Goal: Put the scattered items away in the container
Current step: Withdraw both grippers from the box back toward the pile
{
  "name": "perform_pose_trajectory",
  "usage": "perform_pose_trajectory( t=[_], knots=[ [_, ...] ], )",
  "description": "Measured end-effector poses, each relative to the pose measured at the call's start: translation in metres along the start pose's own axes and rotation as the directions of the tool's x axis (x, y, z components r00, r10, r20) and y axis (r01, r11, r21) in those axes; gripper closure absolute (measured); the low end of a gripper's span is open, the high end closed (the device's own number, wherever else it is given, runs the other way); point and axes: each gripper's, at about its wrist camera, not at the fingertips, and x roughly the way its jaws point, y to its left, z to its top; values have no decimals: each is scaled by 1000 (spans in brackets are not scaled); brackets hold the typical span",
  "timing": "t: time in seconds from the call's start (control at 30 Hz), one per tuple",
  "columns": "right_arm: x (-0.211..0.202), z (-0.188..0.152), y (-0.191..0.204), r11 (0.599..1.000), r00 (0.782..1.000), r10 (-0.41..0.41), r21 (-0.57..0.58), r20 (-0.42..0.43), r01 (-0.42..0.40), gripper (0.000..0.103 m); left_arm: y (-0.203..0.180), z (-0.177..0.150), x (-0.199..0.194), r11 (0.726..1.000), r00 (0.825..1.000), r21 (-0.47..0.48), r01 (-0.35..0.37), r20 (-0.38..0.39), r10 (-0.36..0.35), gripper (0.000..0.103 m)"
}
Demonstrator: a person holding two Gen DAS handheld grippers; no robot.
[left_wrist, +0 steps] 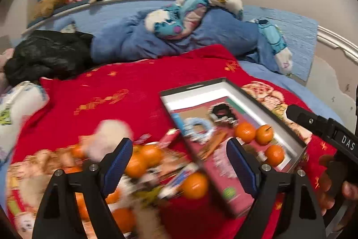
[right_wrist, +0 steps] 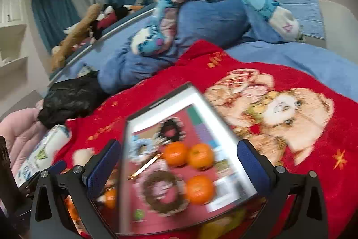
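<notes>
An open box [left_wrist: 197, 93] with white inner walls lies on the red blanket [left_wrist: 111, 86]. In it are three oranges [right_wrist: 175, 153], a black scrunchie [right_wrist: 171, 129], a pale blue one [right_wrist: 138, 147] and a brown-pink one [right_wrist: 164, 192]. Left of the box, several oranges [left_wrist: 143, 158], a white fluffy item [left_wrist: 111, 133] and small packets lie in a blurred heap. My left gripper [left_wrist: 180, 160] hangs open above the heap's right edge and the box's near corner, holding nothing. My right gripper [right_wrist: 179, 165] is wide open over the box [right_wrist: 165, 109] and holds nothing.
Part of the right gripper's black body [left_wrist: 324, 127] and a hand [left_wrist: 331, 183] are at the right of the left wrist view. Blue pillows [left_wrist: 212, 37] with a blue plush toy [left_wrist: 179, 15] lie behind the blanket. A black bag [left_wrist: 49, 55] sits at far left.
</notes>
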Motion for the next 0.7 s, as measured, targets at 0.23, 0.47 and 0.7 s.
perform_pose_trajectory(
  t=[0.23,0.47,0.7],
  knots=[
    [0,-28,75,994,997,76,-81,-18,-78,0,79,-30,-54,991,997,-105,-80,8,81,11],
    [15,-66,133,962,978,159,-200,-138,-185,0,154,-78,-73,973,985,-153,-172,-21,171,8],
    [26,-98,165,937,965,145,-283,-216,-205,0,184,-120,-54,979,975,-91,-183,-144,169,7]
  ],
)
